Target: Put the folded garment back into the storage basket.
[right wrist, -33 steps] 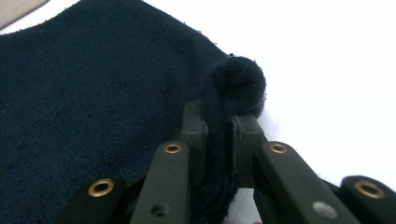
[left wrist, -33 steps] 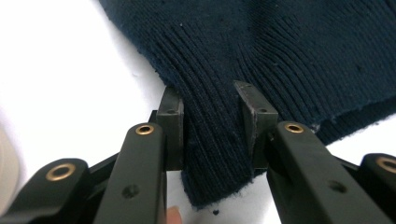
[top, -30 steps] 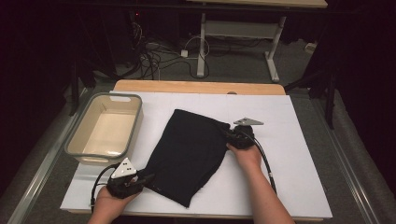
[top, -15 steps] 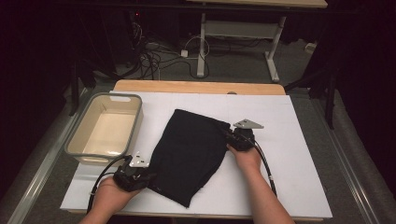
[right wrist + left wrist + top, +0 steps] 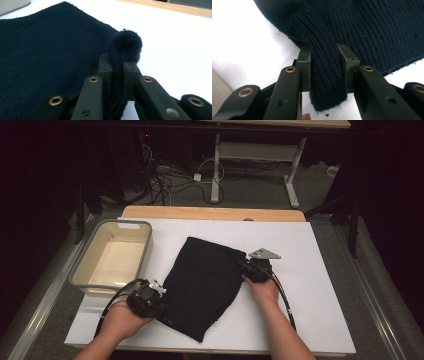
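Garment: dark knit sweater [image 5: 205, 285] lying on the white table [image 5: 320, 270], beside the plastic tub [image 5: 112, 260].
Left gripper [image 5: 325, 65]: pinching the ribbed hem.
Right gripper [image 5: 117, 66]: clamped on a bunched edge.
Risk: the thick rib may slip from the left pads if pulled unevenly, so the fold would skew.

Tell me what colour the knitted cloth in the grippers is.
The knitted cloth is very dark navy, almost black, with ribbed knit at one edge. It shows best in the left gripper view.

Bare forearms, no sleeves. Black two-jaw left gripper [image 5: 159, 301] and right gripper [image 5: 245, 268], brass-ringed rivets along the jaw arms, grey three-cornered top plates, black cables trailing toward six o'clock.
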The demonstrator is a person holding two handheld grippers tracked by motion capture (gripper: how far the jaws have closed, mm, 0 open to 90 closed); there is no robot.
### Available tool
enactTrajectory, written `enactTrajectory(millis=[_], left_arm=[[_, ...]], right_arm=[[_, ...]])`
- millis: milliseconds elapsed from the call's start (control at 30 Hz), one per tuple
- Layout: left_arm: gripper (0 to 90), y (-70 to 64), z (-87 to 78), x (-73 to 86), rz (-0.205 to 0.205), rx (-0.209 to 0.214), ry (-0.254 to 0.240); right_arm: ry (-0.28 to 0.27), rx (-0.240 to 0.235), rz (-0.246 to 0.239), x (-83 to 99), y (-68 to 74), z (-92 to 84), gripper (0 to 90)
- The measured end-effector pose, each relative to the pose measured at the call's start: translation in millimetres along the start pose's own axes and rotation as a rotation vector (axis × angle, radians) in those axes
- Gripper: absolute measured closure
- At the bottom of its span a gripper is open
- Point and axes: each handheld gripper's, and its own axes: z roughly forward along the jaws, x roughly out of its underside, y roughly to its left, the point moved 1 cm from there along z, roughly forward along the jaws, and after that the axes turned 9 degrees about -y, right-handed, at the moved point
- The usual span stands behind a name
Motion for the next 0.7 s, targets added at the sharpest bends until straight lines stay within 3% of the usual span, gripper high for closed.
enactTrajectory(millis=[367,700], left_arm=[[67.3,2.4,-3.5,-20.4,0.014,0.026,0.116],[67.4,-1.1,-16.2,-39.8,0.058,0.006,0.177]], right_arm=[[-0.067,0.003,-0.067,-23.6,5.3,-9.4,81.8],[-0.107,-0.009,-0.108,-47.5,17.1,-15.4,81.9]])
